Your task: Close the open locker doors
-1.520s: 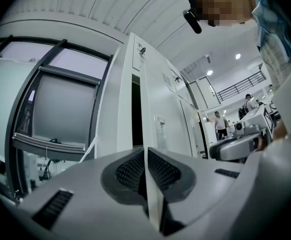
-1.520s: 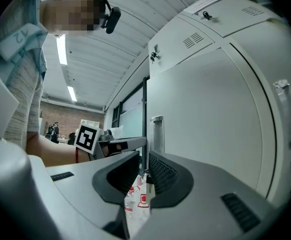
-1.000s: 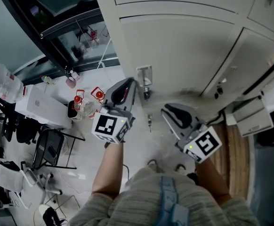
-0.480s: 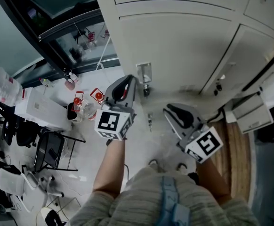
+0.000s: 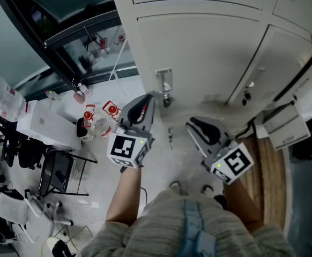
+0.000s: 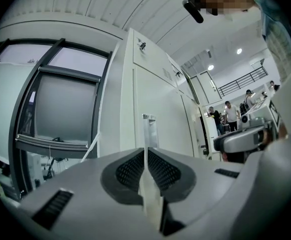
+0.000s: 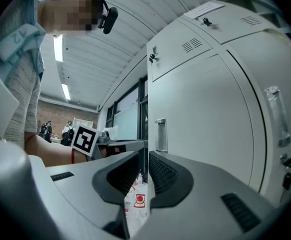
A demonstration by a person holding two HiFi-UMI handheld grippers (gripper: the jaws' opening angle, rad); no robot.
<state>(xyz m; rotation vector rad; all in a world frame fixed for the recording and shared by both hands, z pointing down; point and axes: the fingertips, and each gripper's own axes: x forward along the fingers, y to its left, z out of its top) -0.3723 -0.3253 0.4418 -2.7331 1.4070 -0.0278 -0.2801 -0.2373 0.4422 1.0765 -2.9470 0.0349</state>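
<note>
Left gripper [image 5: 147, 98] is hovering just below-left of the handle [image 5: 164, 82], pointing level at the locker [image 5: 209, 52]. Its jaws are lying all but together, gripping nothing. The handle's own panel is looking flush, so I am judging it closed.

Right gripper [image 5: 194, 124] is hanging below-right of the handle. Its jaws are standing a narrow slit apart, with floor showing through and nothing between them.

Further right of the handle, the next door [image 5: 274, 63] is looking ajar, with a dark gap running along its far edge.

I am judging this the approach step, with no door touched yet. The next move is calling for swinging the right gripper over to that door's face and pushing flat until the gap closes.
</note>
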